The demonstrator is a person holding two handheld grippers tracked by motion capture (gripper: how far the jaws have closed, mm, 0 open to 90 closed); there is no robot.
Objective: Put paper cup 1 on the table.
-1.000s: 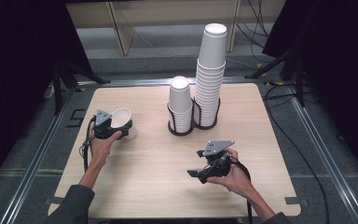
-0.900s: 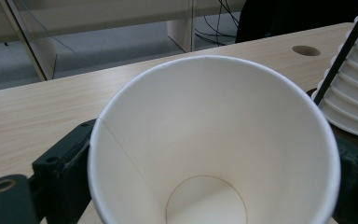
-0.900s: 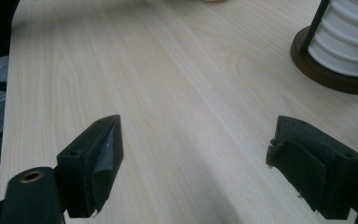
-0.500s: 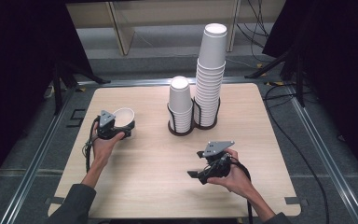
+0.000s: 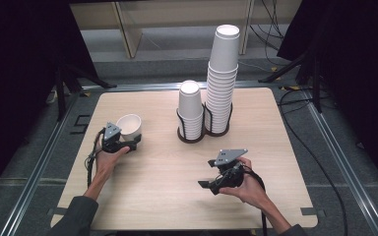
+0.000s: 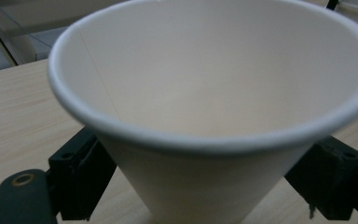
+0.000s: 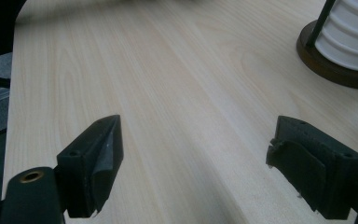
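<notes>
A single white paper cup stands mouth up at the table's left. My left gripper reaches it from the near side, and its jaws have just been closing on it. In the left gripper view the cup sits between the two black pads, which press its lower wall on both sides. My right gripper hovers low over the front right of the table, pointing left. Its jaws stand wide apart in the right gripper view, with only bare wood between them.
Two cup stacks stand in black wire holders at the table's middle back: a short stack and a tall stack. The short stack's dark round base shows ahead and to the right of my right gripper. Cables trail off the right edge.
The left hand has crept slightly toward the cup and its jaws have drawn in around it. The cup and the right hand have kept their places.
</notes>
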